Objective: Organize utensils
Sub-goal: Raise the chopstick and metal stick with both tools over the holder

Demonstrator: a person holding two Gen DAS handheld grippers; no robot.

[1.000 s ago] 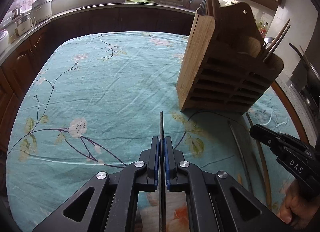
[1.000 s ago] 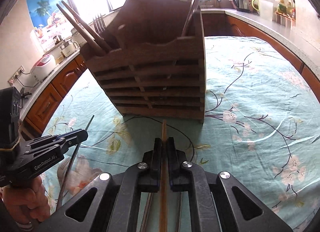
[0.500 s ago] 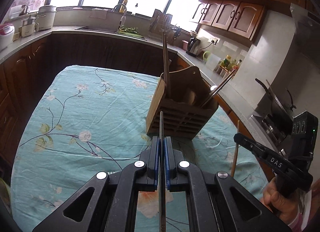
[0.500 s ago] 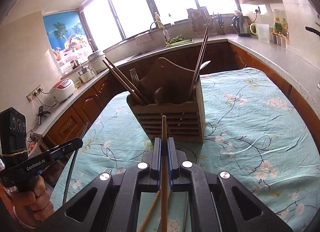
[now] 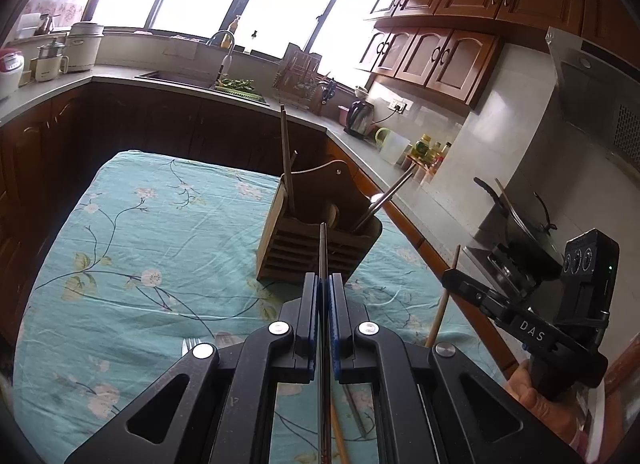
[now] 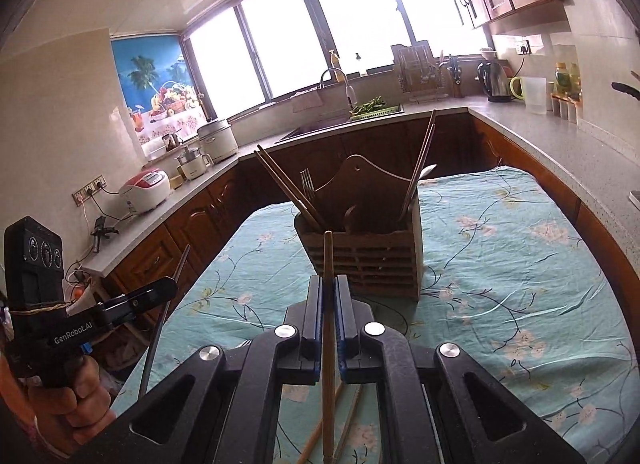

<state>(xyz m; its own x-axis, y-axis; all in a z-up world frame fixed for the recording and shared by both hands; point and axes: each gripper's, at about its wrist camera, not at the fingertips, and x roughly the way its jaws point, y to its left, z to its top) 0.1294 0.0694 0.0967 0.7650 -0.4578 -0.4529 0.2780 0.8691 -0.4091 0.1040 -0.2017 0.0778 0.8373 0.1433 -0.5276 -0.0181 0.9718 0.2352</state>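
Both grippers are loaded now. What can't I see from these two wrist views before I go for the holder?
- Left wrist: lower end of the metal chopstick runs under the left gripper.
- Right wrist: wooden chopstick likewise runs under the right gripper.
- Both views: the wooden holder compartment floors, hidden by its front wall.
- Utensils on the tablecloth, mostly covered by gripper bodies.

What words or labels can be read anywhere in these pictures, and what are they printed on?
"DAS": white letters on the side of the right tool, seen from the left wrist camera.
"GenRobot.AI": white letters on the side of the left tool, seen from the right wrist camera.
The bottles on the counter and the rice cooker bear labels or marks too small to read.
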